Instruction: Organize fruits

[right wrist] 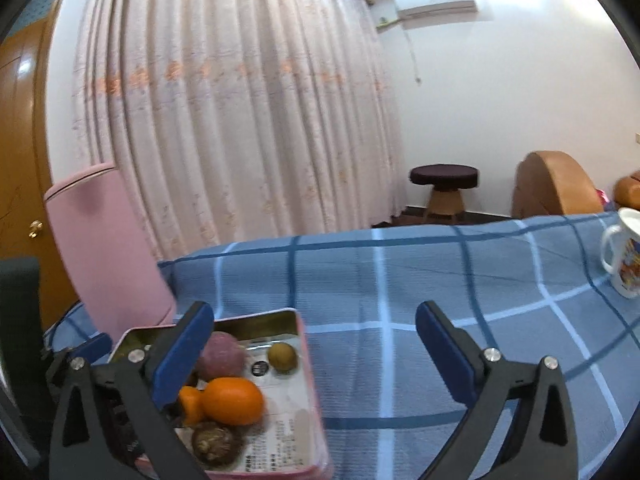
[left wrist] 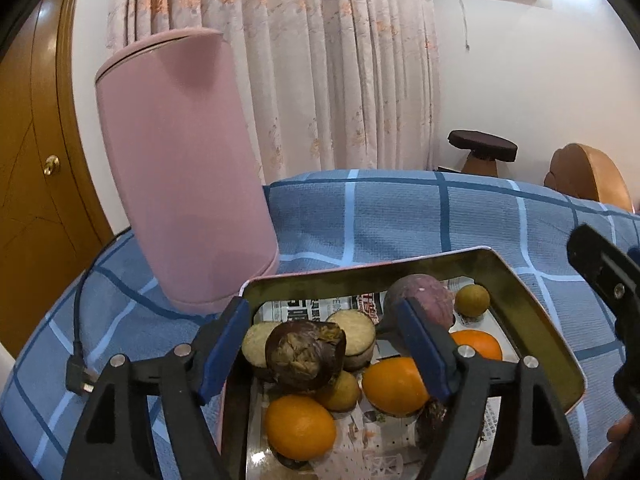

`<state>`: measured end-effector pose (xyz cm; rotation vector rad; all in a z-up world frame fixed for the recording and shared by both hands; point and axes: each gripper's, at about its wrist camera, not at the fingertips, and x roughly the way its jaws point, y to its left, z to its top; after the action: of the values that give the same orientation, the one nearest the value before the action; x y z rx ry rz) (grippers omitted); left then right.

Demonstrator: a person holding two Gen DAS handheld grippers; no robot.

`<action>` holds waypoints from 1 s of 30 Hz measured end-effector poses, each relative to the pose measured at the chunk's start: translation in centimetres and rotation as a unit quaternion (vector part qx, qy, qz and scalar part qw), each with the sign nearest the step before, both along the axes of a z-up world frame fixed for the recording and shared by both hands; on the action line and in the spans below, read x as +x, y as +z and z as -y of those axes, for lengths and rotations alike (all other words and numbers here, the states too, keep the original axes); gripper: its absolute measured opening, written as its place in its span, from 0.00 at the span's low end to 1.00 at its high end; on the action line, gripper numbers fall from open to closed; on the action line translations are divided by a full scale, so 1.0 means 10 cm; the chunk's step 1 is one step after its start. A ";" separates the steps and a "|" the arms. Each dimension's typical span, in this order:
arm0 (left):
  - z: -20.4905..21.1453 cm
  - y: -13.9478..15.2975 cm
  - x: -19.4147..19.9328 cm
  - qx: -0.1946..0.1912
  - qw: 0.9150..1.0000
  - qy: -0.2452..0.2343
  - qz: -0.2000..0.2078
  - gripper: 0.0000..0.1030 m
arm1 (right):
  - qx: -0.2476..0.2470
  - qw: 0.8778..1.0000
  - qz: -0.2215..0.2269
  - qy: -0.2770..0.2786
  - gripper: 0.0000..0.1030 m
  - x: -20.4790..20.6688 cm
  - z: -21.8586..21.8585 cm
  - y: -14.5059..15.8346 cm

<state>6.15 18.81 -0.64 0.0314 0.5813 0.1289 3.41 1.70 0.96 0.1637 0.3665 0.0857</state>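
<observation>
Left wrist view looks down into a metal tray lined with newspaper, resting on a blue checked cloth beside a tall pink container. Between the blue pads of the left gripper sits a dark, wrinkled brown fruit; the jaws stand apart on either side of it and the pads do not press it. The fruit lies on top of the pile, against two pale cut halves behind it. Around it are several oranges, a purple round fruit at the far side, and a small olive-brown fruit near the far right corner. A black plug with its cord lies on the cloth to the left. In the right wrist view, the right gripper is spread wide with nothing between its pads, held over the cloth just to the right of the tray, its left finger overlapping the fruit. A white printed mug stands well apart at the right edge of the cloth.
</observation>
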 end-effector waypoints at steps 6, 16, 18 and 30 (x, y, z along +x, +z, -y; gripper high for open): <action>-0.07 0.03 -0.13 -0.013 0.999 0.026 0.026 0.76 | -0.008 1.000 -0.005 -0.010 1.00 -0.06 0.03 -0.03; -0.04 0.12 -0.40 -0.008 0.997 0.031 0.075 0.76 | -0.040 0.998 0.043 -0.023 1.00 -0.28 -0.03 0.01; -0.05 0.12 -0.45 -0.010 0.996 0.034 0.081 0.76 | -0.047 0.998 0.045 -0.021 1.00 -0.31 -0.05 0.01; -0.03 0.16 -0.67 -0.014 0.994 0.041 0.102 0.76 | -0.060 0.996 0.057 -0.016 1.00 -0.53 -0.06 0.02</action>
<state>-0.57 19.11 0.93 -0.0333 0.3807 0.2004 -1.87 2.32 1.18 0.0465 0.2543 0.0404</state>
